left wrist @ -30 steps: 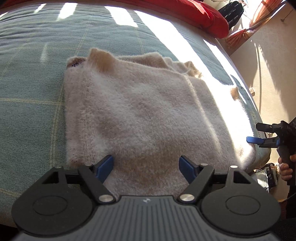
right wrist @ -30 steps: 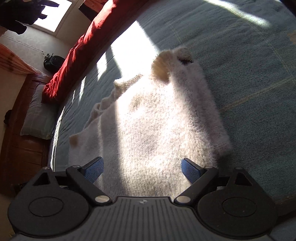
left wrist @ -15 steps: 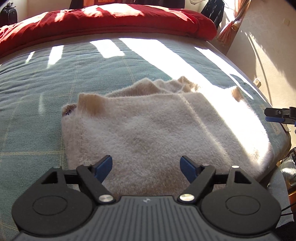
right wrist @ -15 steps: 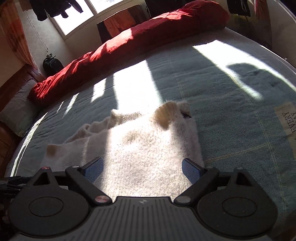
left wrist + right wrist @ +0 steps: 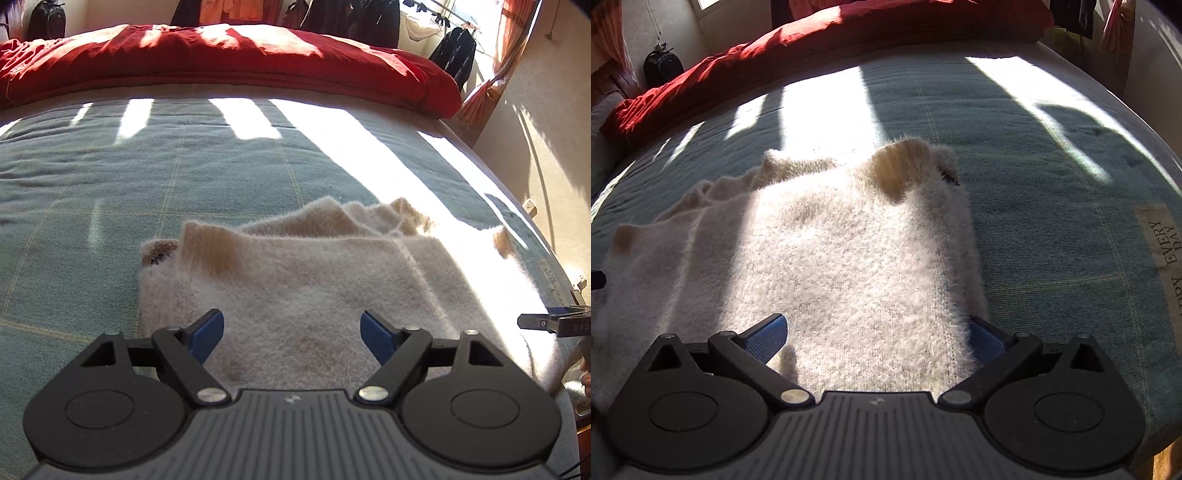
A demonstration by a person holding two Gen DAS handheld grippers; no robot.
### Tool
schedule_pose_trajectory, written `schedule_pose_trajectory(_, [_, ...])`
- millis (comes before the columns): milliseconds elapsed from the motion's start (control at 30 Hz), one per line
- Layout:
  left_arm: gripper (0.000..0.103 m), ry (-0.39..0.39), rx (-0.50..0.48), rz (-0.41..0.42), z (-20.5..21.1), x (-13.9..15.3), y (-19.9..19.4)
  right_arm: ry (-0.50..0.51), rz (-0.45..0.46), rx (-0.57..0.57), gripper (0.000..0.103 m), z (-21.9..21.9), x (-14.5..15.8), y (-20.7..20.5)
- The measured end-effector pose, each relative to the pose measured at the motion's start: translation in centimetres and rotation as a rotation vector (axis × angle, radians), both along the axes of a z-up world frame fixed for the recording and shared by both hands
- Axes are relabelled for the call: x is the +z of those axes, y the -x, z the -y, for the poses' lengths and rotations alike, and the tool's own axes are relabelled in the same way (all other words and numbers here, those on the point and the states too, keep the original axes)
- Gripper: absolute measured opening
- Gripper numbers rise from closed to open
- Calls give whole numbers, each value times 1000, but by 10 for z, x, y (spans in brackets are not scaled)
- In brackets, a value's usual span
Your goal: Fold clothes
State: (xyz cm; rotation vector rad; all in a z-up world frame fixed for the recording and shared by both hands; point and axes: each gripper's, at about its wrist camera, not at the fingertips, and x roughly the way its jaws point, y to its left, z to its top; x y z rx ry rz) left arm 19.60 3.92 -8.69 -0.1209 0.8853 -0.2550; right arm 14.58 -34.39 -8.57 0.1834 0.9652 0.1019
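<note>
- Fluffy cream knitted sweater lies folded on the grey-green checked bed blanket.
- Left tool is spread above it, holding nothing.
- Right tool is opening, its pads not pressing the sweater between them.

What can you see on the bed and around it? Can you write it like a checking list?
Surface: green-grey checked bedspread, sun stripes across it.
Job's things: fluffy cream sweater, folded, lying flat near the bed's front edge.
Clutter: rolled red duvet along the far side; sewn label reading EVERY DAY on the bedspread.
Tongs: left tongs open over the sweater, gripping nothing; right tongs opening, sweater edge between the pads, not pinched.
Cables: thin dark wire at the lower right corner.
Surroundings: dark clothes hanging by a window, orange curtain, cream wall.
</note>
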Motion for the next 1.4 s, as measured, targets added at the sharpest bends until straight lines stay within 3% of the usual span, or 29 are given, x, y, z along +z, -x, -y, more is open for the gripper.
schedule_pose_trajectory(133, [81,-48,31,0,-1,-10,-28,11,98,41,103,-11,25,2])
schedule_pose_trajectory(233, [81,-48,57,-45,-9,-28,-39,6,160,91,103,-23,36,-2])
schedule_pose_trajectory(433, [81,-17,55,-19,-14,-20,-37,40,97,128,103,-35,10,-22])
schedule_pose_trajectory(600, [81,54,2,25,-9,-15,-44,33,68,128,103,-34,-8,-22])
schedule_pose_trajectory(667, [81,2,11,25,-4,-22,-52,45,61,139,103,-36,-10,-23])
schedule_pose_trajectory(800, [81,8,36,-21,-7,-41,-68,-1,58,115,103,-31,-16,-23])
schedule_pose_trajectory(867, [81,-34,31,-18,0,-39,-68,-7,47,113,103,-30,-16,-24])
schedule_pose_trajectory(967, [81,-19,23,-8,6,-23,-59,-2,18,133,103,-30,-6,-30])
schedule_pose_trajectory(1167, [82,40,6,20,11,-9,-39,-87,201,63,103,-11,30,-47])
schedule_pose_trajectory(1267, [82,28,32,-5,10,-19,-39,-114,206,61,103,-7,25,-69])
schedule_pose_trajectory(1400, [82,26,70,-14,3,-29,-41,-79,178,65,103,-11,8,-91])
